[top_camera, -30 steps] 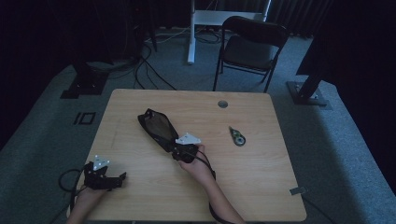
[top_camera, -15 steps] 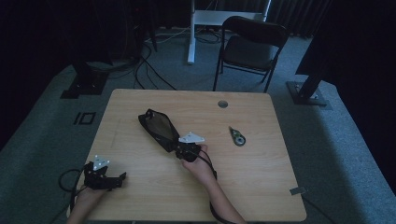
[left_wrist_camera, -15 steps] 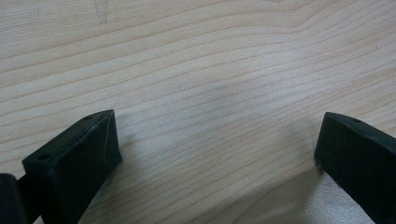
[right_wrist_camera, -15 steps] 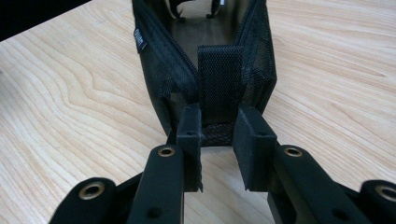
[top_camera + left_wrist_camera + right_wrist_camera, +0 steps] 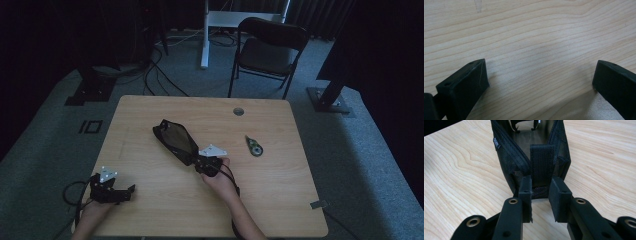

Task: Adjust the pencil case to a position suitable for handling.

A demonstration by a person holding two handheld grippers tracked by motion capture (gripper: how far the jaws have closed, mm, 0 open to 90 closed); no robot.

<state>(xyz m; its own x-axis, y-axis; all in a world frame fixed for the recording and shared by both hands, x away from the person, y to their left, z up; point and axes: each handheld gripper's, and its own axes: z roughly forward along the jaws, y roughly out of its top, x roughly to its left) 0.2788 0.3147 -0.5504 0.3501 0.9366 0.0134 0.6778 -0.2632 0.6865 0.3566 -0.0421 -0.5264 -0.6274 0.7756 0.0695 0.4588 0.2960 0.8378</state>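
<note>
In the high view, a black mesh pouch (image 5: 175, 140) is seen lying near the middle of the table (image 5: 280, 200), its long axis running from upper left down toward the right gripper (image 5: 204, 164), which is held at the pouch's near end. The left gripper (image 5: 122, 192) is rested near the table's front left corner, well apart from the pouch, and a small tape dispenser (image 5: 254, 146) is left to the right, untouched. In the left gripper view, the fingers (image 5: 466, 82) are shown wide apart over bare wood, with nothing between them. In the right gripper view, the fingers (image 5: 525, 195) have just been closing and are seen drawn in on the pouch's end, just below the webbing tab (image 5: 542, 166) at its middle; the open zipper (image 5: 509, 150) runs away along the pouch's edge, and the inside is dimly seen. The step in hand is judged to be securing this end so the pouch can be lifted or held open. It is best done with the pinch kept on the stiff seam and tab rather than on loose mesh, which could slip or bunch. The pull should be kept along the pouch's length, slow and level, so the opening is not twisted shut. The left gripper could be brought to the far end as a steadying hold.
</note>
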